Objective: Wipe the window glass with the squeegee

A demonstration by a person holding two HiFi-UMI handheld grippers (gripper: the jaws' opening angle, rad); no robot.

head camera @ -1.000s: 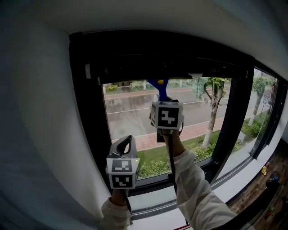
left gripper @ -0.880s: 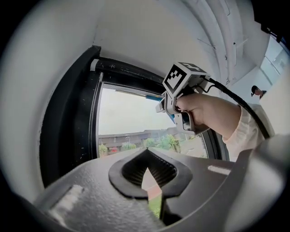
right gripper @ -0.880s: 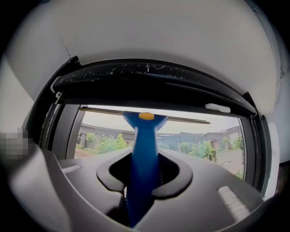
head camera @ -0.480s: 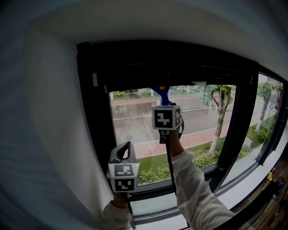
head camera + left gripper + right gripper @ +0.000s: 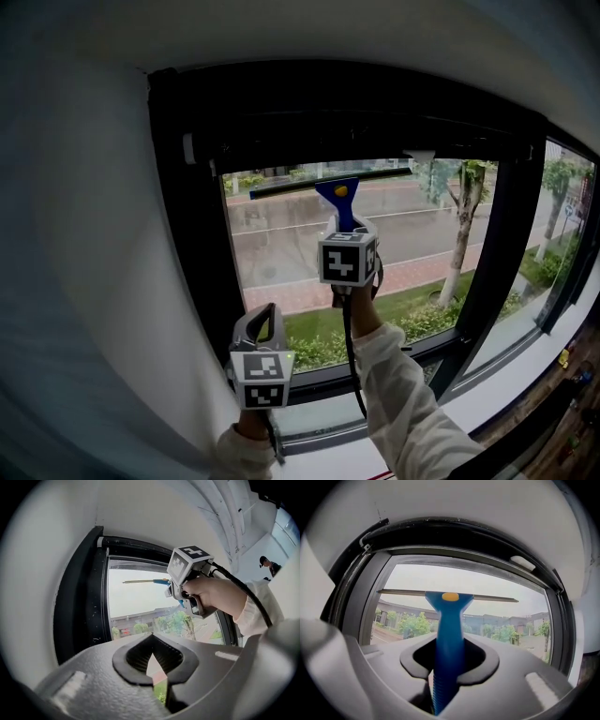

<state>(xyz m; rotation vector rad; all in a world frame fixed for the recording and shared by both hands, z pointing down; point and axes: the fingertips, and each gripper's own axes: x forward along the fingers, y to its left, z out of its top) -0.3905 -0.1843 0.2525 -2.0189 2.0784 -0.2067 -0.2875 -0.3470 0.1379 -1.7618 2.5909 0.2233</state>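
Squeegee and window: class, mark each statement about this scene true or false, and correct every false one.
1. The right tongs are shut on the blue handle of the squeegee. True.
2. The squeegee sits near the bottom of the pane. False: its blade lies near the top of the window glass.
3. The left tongs hold a cloth. False: they are shut with nothing between them.
4. In the head view, the left tongs are lower than the right tongs. True.
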